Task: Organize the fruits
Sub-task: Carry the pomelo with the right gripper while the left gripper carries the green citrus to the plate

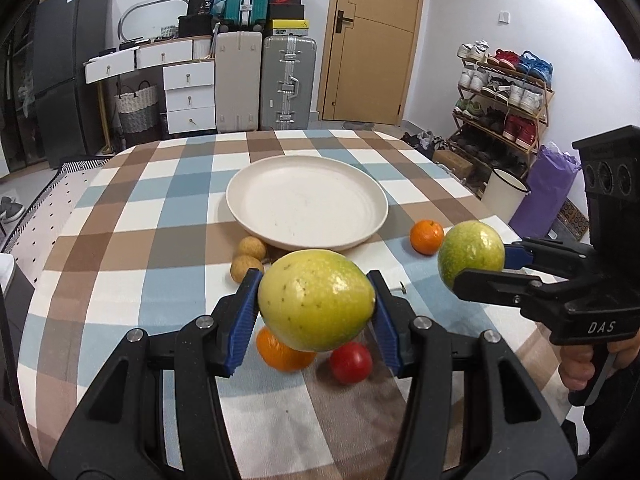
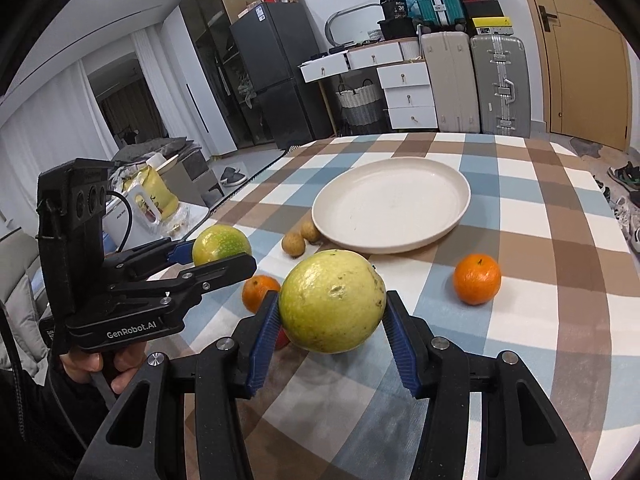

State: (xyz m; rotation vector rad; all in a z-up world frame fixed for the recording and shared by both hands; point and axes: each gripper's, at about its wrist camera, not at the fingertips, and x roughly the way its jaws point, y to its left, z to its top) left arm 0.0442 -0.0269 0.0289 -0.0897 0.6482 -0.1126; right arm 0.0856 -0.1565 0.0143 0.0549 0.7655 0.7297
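Yellow-green and egg-shaped, a fruit (image 1: pixel 316 300) is pinched between the blue pads of the left gripper (image 1: pixel 316 312), held above the bench (image 1: pixel 168 240); its long axis runs roughly across from pad to pad, the narrower end toward the right pad. The right gripper (image 2: pixel 332 320) pinches a second, rounder fruit (image 2: pixel 332 302) the same way, also clear of the bench, with no clear long axis.

The cream plate (image 1: pixel 248 216) sits mid-bench and holds nothing. Two small brown fruits (image 1: pixel 250 258) lie just beside its near rim. One orange (image 1: pixel 427 237) rests near the plate's right side; another orange (image 1: pixel 280 352) and a red fruit (image 1: pixel 351 362) lie close together under the left gripper's load.
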